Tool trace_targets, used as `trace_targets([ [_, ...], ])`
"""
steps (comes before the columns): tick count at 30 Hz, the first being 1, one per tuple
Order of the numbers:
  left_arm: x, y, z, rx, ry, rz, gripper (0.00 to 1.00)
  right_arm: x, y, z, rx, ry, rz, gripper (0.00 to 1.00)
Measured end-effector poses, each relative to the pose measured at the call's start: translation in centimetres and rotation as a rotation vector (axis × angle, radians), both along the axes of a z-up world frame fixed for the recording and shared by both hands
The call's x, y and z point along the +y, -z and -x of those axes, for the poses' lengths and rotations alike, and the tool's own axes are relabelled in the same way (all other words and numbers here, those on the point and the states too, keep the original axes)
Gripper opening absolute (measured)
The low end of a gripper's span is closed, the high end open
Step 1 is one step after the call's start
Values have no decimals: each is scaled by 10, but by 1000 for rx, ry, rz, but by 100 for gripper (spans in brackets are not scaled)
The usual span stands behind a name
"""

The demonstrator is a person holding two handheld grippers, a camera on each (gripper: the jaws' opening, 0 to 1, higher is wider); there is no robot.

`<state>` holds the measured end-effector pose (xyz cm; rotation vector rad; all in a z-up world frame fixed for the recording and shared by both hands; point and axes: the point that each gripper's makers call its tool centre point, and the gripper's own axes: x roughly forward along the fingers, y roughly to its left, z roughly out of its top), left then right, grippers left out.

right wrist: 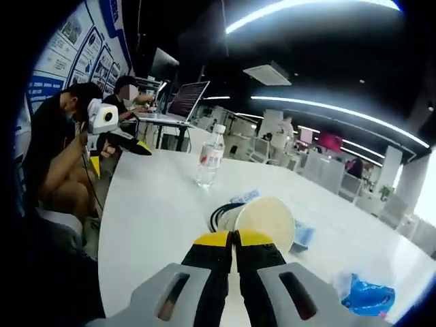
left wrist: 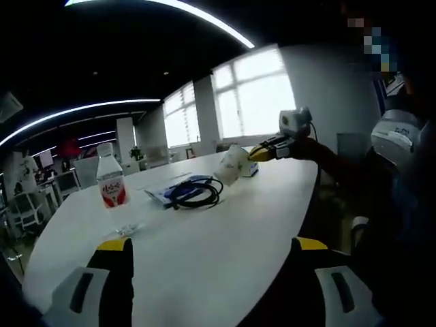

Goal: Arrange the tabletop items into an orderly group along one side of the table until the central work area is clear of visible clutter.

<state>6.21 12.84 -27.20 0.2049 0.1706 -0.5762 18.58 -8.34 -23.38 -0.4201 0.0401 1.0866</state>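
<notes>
Right hand-held gripper [right wrist: 235, 240] closed tight on the rim of a paper cup [right wrist: 266, 223], jaws pressed together with the cup wall pinched between them. Cup held on its side, lifted above the white desk [right wrist: 150, 211], mouth turned away from the right gripper view, so contents cannot be told; probably empty, since tipping it this way would spill anything inside. Same cup seen in the left gripper view [left wrist: 230, 165], carried by the right hand-held gripper [left wrist: 262, 152] over the far end of the desk [left wrist: 225, 245]. Likely held this way because a thin rim is the easiest place for two narrow jaws to catch.

Left hand-held gripper [left wrist: 212, 248] wide open, holding nothing, waiting low over the near edge of the desk. Also visible in the right gripper view [right wrist: 129, 146], away at the far side of the desk, beside a seated person [right wrist: 58, 146].

Water bottle [left wrist: 111, 184] upright with red label, cap on, looks nearly empty or clear inside; hard to tell the level. Same bottle in the right gripper view [right wrist: 210, 160], standing alone, well apart from the rest. Black coiled cable [left wrist: 196, 193] resting partly on a blue packet [left wrist: 163, 194] near the middle of the desk. Another blue wrapper [right wrist: 368, 296] near the edge in the right gripper view.

Judged state: items spread along the centre line, grouping only begun. Cup probably on its way to a side place; bottle, cable and packets not yet gathered.
</notes>
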Motion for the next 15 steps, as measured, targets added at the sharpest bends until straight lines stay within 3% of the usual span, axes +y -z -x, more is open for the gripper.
trace_targets([
  [15, 2, 3, 2, 42, 5, -25, 100, 22, -21, -4, -66, -69, 86, 0],
])
